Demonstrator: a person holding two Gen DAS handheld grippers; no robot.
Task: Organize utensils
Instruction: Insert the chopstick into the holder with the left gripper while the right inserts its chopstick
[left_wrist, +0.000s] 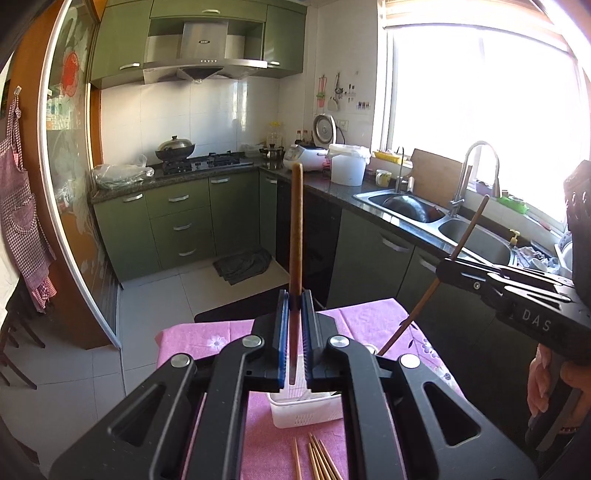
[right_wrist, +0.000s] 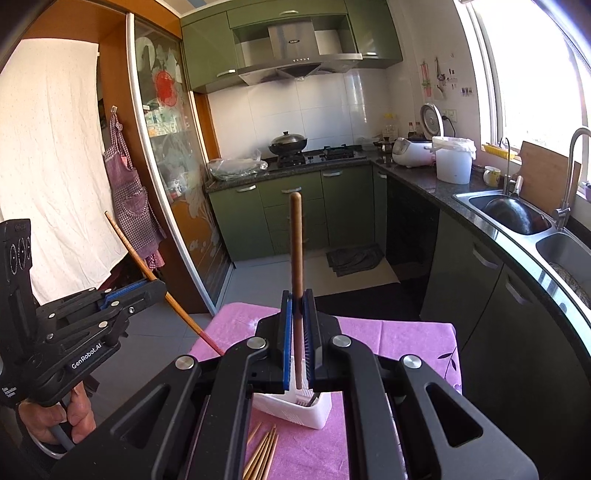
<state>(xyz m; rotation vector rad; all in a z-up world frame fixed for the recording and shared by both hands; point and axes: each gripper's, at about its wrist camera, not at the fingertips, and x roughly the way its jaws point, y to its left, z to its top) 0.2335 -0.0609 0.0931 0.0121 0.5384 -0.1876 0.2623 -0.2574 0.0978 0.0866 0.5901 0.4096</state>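
The left gripper (left_wrist: 295, 299) is clamped on a brown chopstick (left_wrist: 296, 221) pointing to twelve o'clock, and the right gripper (right_wrist: 298, 299) pinches its own chopstick (right_wrist: 295, 243) the same way. Both hang over the white slotted holder (left_wrist: 306, 411) on the pink cloth (left_wrist: 207, 339), with loose chopsticks (left_wrist: 317, 458) lying at six o'clock. The step in hand appears to be dropping each stick into the holder; next, each tip probably needs lining up over the opening before the jaws let go. The lower stick ends and the holder's inside are hidden behind the gripper linkages, so its contents cannot be told.
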